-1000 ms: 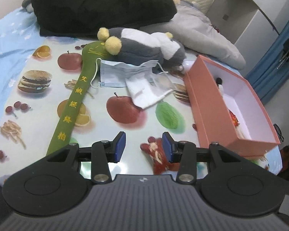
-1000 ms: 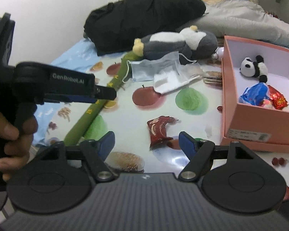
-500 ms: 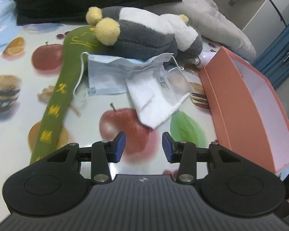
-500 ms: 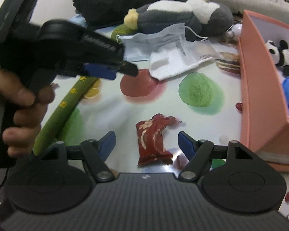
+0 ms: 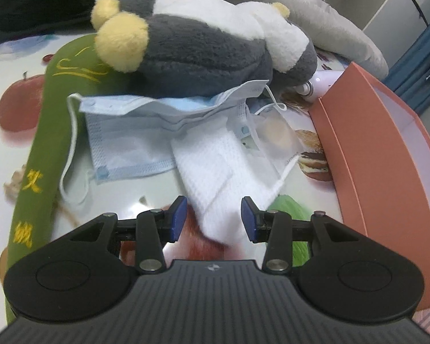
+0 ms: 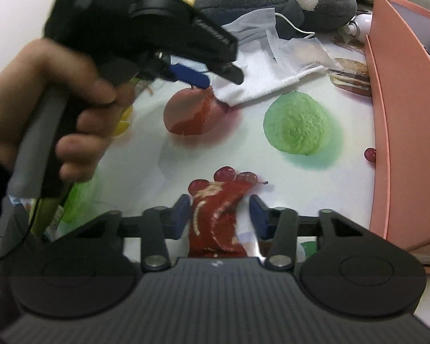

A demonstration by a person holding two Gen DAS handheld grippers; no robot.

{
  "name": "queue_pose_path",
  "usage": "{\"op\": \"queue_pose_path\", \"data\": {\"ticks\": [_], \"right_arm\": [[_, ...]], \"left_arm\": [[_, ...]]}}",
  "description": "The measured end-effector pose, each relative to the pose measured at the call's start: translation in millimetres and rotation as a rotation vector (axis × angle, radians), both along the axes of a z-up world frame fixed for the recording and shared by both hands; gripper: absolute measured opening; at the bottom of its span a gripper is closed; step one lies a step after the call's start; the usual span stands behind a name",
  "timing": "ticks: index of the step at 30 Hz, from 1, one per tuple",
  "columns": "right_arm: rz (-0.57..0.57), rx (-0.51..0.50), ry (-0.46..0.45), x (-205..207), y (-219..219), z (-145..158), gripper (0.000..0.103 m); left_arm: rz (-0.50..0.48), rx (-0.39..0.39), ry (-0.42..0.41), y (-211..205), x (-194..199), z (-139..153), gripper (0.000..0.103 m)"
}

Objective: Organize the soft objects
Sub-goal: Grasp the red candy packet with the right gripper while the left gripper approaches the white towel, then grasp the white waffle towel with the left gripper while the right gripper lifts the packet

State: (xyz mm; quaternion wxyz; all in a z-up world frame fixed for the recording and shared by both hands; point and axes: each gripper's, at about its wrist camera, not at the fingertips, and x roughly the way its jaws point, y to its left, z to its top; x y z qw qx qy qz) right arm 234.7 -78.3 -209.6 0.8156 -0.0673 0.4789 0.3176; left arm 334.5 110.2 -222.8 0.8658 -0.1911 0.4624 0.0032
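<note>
Right wrist view: the right gripper has its blue pads spread, one either side of a crumpled red foil snack wrapper, whose long axis runs straight away from the fingers; neither pad visibly touches it. Left wrist view: the left gripper is likewise spread, with the near corner of a folded white knitted cloth lying between its pads and the rest stretching ahead and slightly left. Each gripper is nearest its own item. The salmon-pink cardboard box lies right of the fingers. Yellow embroidered characters on the long green fabric roll are not legible; the left gripper's side lettering is blurred.
</note>
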Motion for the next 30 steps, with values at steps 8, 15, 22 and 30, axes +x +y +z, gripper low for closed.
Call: {"op": "queue_pose_path", "data": {"ticks": [8,15,22,30], "right_arm": [[-0.011,0.004,0.007,4,1,3,0.037],[-0.057,0.009,-0.021,4,-9,14,0.036],[-0.11,0.037,-0.035,-4,-25,29,0.036],[-0.135,0.047,-0.031,-23,-38,31,0.035]], "left_arm": [[0.023,0.01,-0.007,0,8,-5,0.012],[0.031,0.024,-0.049,-6,-13,10,0.004],[0.056,0.03,-0.08,-18,-56,37,0.004],[0.112,0.02,-0.063,-25,-128,44,0.004]]}}
